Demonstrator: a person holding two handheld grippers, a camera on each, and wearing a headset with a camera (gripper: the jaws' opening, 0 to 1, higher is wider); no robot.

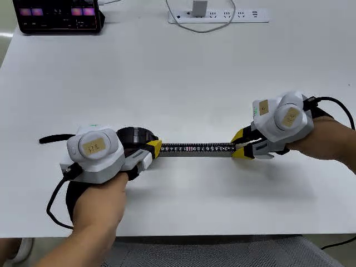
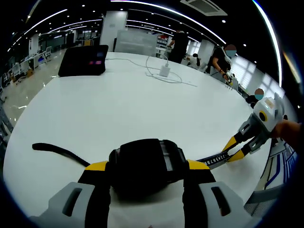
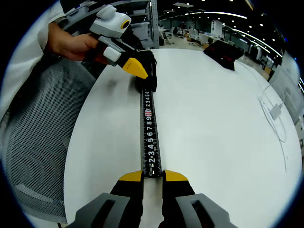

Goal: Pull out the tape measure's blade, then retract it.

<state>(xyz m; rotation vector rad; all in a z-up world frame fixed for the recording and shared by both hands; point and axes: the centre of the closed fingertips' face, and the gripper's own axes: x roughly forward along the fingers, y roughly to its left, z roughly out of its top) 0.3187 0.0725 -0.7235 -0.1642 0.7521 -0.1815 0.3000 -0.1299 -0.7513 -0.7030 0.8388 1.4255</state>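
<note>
The black tape measure case (image 1: 135, 138) lies on the white table (image 1: 183, 83), and my left gripper (image 1: 151, 149) is shut on it; the case (image 2: 145, 164) sits between its yellow-tipped jaws. A black strap (image 2: 59, 151) trails from the case. The dark blade (image 1: 194, 148) with white numbers runs out to the right, flat over the table. My right gripper (image 1: 240, 148) is shut on the blade's end. In the right gripper view the blade (image 3: 149, 135) stretches from my right gripper (image 3: 152, 175) to the case (image 3: 146, 71) held by the left gripper (image 3: 135, 68).
A dark tablet (image 1: 58, 15) stands at the back left of the table. A white power strip (image 1: 219, 15) with a charger and cable lies at the back centre. A mesh chair seat (image 3: 33, 142) is beside the table's near edge. People stand in the background.
</note>
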